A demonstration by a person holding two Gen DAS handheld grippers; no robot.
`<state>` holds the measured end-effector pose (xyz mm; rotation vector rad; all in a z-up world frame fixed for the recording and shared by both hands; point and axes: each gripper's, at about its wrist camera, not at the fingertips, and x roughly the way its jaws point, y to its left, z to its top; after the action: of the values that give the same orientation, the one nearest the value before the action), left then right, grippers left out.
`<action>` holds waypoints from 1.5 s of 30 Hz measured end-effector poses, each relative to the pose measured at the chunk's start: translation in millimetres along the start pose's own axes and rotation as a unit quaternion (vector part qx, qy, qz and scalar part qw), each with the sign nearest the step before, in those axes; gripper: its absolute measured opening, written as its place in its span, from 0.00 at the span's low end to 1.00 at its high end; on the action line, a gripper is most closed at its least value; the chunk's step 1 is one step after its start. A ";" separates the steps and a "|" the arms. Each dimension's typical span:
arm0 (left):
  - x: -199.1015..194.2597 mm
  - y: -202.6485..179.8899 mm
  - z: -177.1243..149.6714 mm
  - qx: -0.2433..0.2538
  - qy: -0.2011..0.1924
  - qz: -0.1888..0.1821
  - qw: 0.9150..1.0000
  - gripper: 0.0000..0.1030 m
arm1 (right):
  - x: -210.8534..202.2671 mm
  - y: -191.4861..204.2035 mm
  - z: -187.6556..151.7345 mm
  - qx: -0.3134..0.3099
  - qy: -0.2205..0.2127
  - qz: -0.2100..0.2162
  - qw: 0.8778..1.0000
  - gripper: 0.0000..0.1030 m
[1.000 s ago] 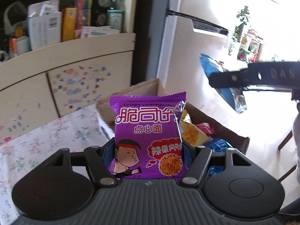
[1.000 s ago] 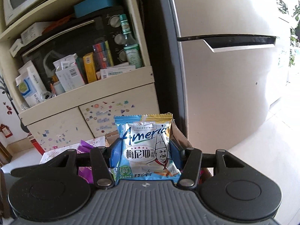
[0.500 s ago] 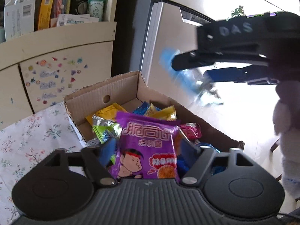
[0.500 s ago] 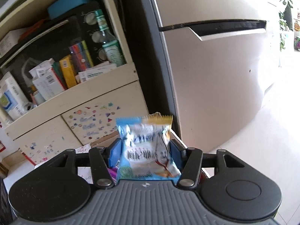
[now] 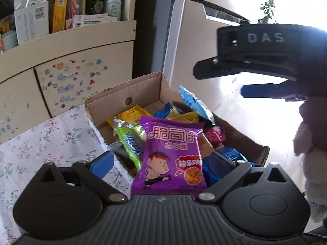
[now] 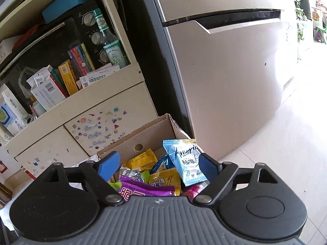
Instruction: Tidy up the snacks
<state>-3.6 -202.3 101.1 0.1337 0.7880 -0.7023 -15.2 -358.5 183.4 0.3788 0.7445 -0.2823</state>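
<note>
Release step: both my tongs, left (image 5: 161, 161) and right (image 6: 158, 164), are opening, purple pack (image 5: 170, 157) and blue pack (image 6: 187, 161) dropping into box (image 5: 122, 94); next, fetch more.

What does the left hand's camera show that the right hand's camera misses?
Only the left view shows the right gripper from the side, the floral tablecloth and a green packet. Only the right view shows the blue box atop the shelf and the whole fridge door. Both show the cardboard box of snacks, the purple noodle packet and the light blue packet. Both grippers' fingers are opening, gripping neither packet.
</note>
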 end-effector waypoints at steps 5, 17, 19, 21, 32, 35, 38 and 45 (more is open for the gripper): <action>-6.3 3.3 0.0 -0.007 0.008 0.016 1.000 0.96 | -8.1 1.8 -7.7 -0.007 0.006 -0.012 1.000 0.94; -19.9 12.4 -12.6 -0.004 0.034 0.056 0.998 0.97 | -25.2 -11.1 -22.7 -0.022 0.012 -0.049 0.998 0.98; -22.2 15.2 -14.4 -0.012 0.036 0.062 0.997 0.97 | -28.4 -13.6 -28.0 -0.024 0.017 -0.058 0.998 0.98; -25.9 17.6 -14.9 -0.019 0.034 0.069 0.997 0.97 | -30.4 -13.9 -33.5 -0.029 0.023 -0.066 0.997 0.99; -32.1 21.2 -16.6 -0.032 0.037 0.105 0.993 0.99 | -26.6 -6.6 -56.0 -0.062 0.067 -0.092 0.992 1.00; -30.7 21.8 -16.5 -0.034 0.040 0.111 0.992 0.99 | -22.4 -2.8 -58.9 -0.077 0.074 -0.103 0.989 1.00; -29.2 24.6 -15.2 -0.042 0.041 0.117 0.991 0.99 | -20.9 -1.7 -59.9 -0.084 0.076 -0.108 0.988 1.00; -23.9 23.0 -14.1 -0.038 0.046 0.129 0.990 0.99 | -16.5 -1.4 -60.8 -0.089 0.082 -0.117 0.986 1.00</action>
<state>-9.6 -166.9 104.3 0.1954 0.8670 -0.4233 -63.9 -331.7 153.6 0.1444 0.9713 -0.4055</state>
